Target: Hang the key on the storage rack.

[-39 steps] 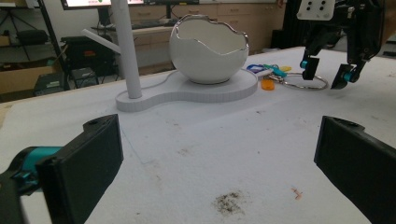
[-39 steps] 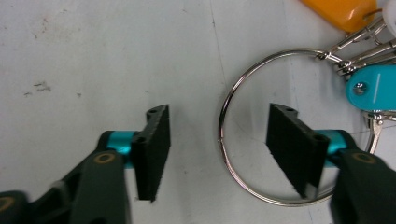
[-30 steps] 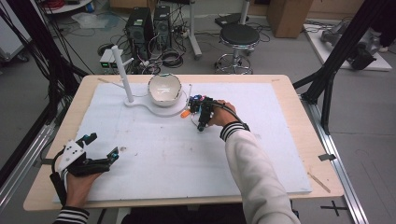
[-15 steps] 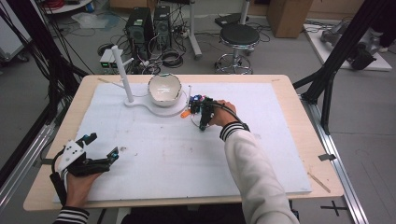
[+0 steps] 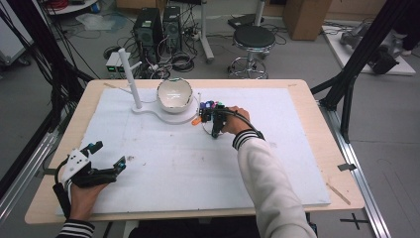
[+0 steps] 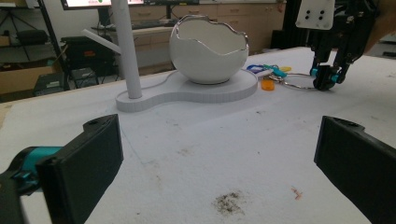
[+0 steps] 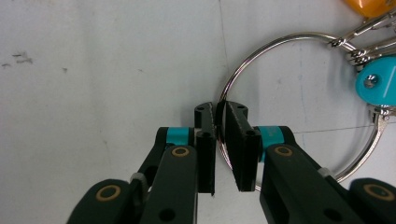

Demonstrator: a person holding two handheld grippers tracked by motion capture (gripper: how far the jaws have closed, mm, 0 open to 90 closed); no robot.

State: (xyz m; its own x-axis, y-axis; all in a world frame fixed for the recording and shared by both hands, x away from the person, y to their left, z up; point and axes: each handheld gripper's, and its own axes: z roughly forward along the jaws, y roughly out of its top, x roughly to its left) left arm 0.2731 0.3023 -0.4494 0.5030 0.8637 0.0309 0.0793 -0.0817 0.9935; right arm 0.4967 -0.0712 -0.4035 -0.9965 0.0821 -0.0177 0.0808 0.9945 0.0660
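Note:
A metal key ring (image 7: 303, 33) lies on the white mat with a teal tag (image 7: 378, 88) and an orange tag (image 7: 369, 7) on it. My right gripper (image 7: 222, 109) points down at it. Its jaws have just been closing and now pinch the ring's wire between the pads. In the high view the right gripper (image 5: 214, 134) sits just right of the stand, over the keys (image 5: 210, 105). My left gripper (image 5: 109, 154) rests open at the near left of the mat, nothing between its jaws. From the left gripper view (image 6: 224, 163) the keys (image 6: 271, 74) and the right gripper (image 6: 327, 79) show far off.
A white egg-shaped bowl (image 5: 174, 94) sits on a flat white stand (image 5: 163, 113) that also carries an upright post (image 5: 130, 79) at the back left. The white mat (image 5: 163, 168) covers most of the wooden table (image 5: 317, 129). A dirt smudge (image 6: 229, 203) marks the mat near the left gripper.

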